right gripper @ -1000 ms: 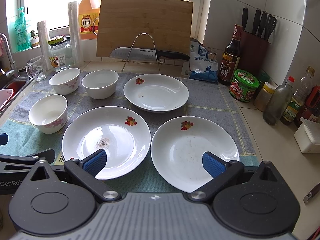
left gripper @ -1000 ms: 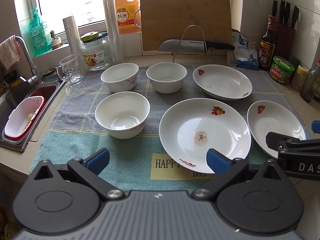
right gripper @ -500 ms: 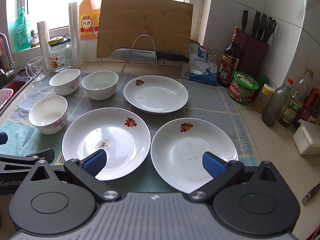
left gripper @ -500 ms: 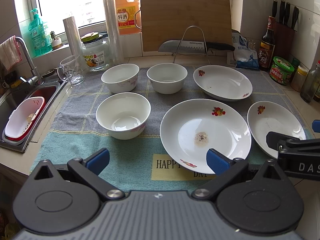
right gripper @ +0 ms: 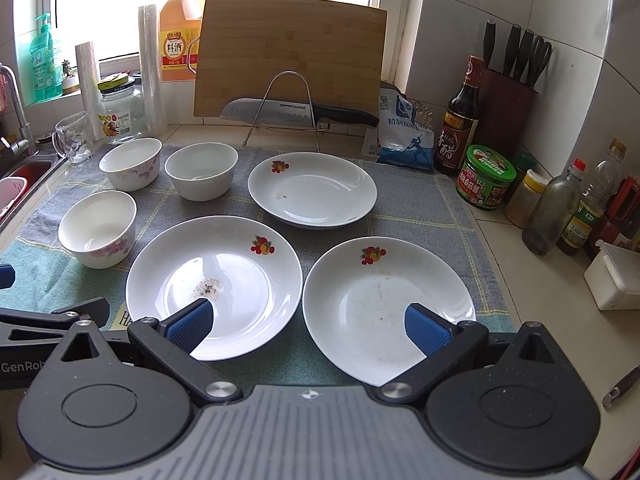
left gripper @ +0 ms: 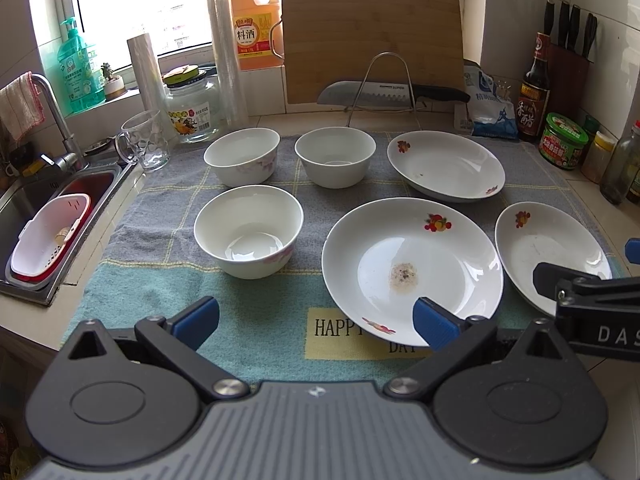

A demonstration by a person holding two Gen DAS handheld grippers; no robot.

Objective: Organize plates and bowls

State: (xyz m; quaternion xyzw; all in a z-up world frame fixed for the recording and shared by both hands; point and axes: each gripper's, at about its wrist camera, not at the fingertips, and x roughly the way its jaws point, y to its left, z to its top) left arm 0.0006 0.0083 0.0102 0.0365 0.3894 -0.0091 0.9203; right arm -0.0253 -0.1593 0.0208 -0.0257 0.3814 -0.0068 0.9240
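Note:
Three white bowls and three white plates with fruit prints lie on a grey-and-teal towel (left gripper: 136,280). The near bowl (left gripper: 248,236) sits front left, two more bowls (left gripper: 242,156) (left gripper: 335,156) behind it. A soiled plate (left gripper: 412,268) lies front centre, a second plate (left gripper: 446,165) at the back right, a third plate (right gripper: 388,304) at the front right. My left gripper (left gripper: 316,322) hovers open over the towel's near edge, holding nothing. My right gripper (right gripper: 307,326) hangs open above the gap between the two front plates, also holding nothing.
A sink (left gripper: 44,216) with a red-and-white strainer lies at the left. Behind the towel stand a glass mug (left gripper: 146,146), a jar, an oil jug, a cutting board (left gripper: 372,40) and a knife on a wire rack. Sauce bottles, jars and a knife block (right gripper: 508,92) line the right wall.
Both grippers have edged slightly forward and down toward the dishes. Nothing on the towel has moved, and both stay open.

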